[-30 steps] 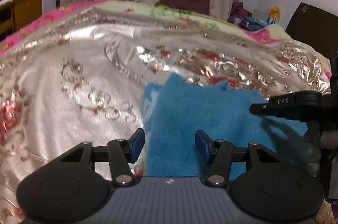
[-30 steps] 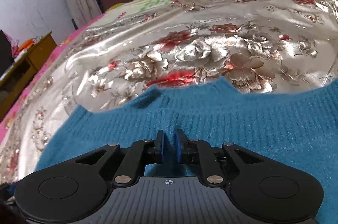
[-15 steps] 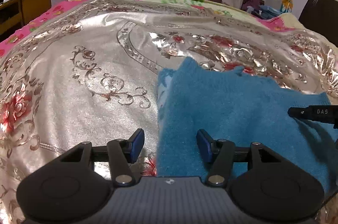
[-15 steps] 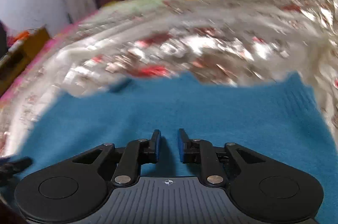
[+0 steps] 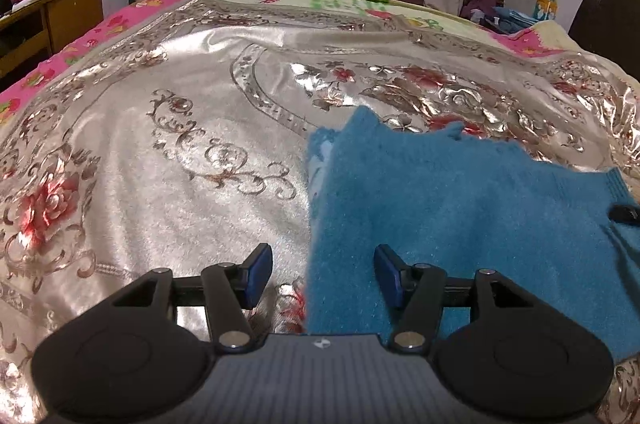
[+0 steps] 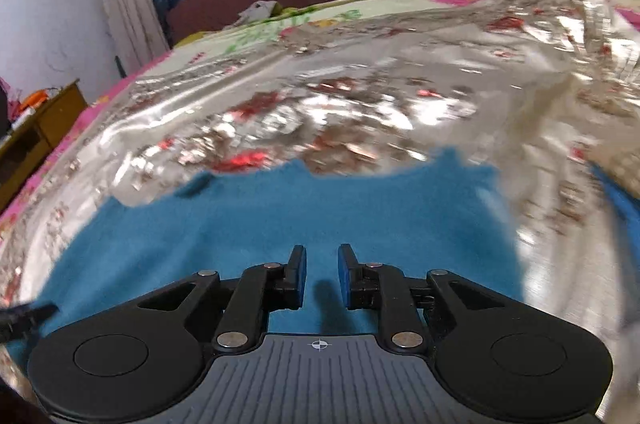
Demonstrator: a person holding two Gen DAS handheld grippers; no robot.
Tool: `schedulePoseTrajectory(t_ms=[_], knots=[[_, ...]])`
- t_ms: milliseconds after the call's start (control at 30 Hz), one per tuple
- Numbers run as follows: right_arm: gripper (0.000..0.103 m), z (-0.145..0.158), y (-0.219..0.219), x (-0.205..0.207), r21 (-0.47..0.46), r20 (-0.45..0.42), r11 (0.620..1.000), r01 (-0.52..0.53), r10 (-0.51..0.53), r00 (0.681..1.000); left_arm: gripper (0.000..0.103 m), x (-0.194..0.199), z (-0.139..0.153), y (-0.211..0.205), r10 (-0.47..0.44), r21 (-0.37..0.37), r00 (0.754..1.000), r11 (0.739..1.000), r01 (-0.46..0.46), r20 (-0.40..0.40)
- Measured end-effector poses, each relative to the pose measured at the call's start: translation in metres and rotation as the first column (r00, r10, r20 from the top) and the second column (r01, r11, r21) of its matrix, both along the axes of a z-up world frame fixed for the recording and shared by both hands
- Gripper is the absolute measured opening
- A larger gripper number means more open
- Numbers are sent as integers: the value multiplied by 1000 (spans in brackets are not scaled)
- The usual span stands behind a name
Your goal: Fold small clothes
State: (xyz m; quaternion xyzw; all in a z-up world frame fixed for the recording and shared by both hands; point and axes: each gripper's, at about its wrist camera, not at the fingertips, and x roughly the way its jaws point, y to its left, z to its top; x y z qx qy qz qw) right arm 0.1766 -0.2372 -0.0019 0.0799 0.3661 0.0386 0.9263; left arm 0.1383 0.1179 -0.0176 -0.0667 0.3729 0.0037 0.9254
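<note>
On the bed's silver floral cover (image 5: 200,127), the left hand-held gripper (image 5: 323,272) gapes wide, empty, astride the blue knitted garment's (image 5: 460,203) nine-o'clock edge; at three o'clock, the right hand-held gripper (image 6: 322,274) hovers above it, narrow jaws opening, empty.

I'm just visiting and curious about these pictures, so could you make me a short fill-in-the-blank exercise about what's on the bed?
1. The knitted garment lying on the bed is ____ in colour.
2. The shiny bedspread beneath it is printed with red ____.
3. Seen from the left gripper, the garment's folded edge runs between its two ____ fingers.
4. The right gripper, its jaws opening, has ____ clamped between them.

Missing words: blue; flowers; open; nothing
</note>
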Motion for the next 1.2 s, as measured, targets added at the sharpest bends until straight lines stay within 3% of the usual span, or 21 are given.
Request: schedulePoseTrajectory(t_ms=[67,133,233,400,600,733,1000,1200], knots=[[17,-11,-12,0,-40,-59,998,41,-44,997,62,0,-1,0,5,1,1000,1000,-5,-6],[16,-8,-27,-4,55,-68,996,71,-67,995,62,-1,2,-3,7,16,1000,1000,-7,-11],[20,4,-37,-14,93,-21,992,85,-84,996,61,-4,8,-5,9,43,1000,999,-8,-10],[33,10,-63,-41,136,12,984,111,-114,993,61,-14,15,-3,16,59,1000,998,-16,-2],[45,-2,-91,-60,164,-2,971,173,-175,985,61,-24,23,-10,23,63,999,998,-24,23],[54,-18,-103,-53,240,-49,957,164,-157,986,61,-28,30,-24,-6,79,999,997,3,41],[57,-46,-126,-41,425,-72,895,136,-117,991,61,-31,32,-76,-156,71,987,986,153,39],[58,-47,-134,-15,431,-56,899,81,-62,996,61,-37,30,-128,-330,28,943,944,330,29]])
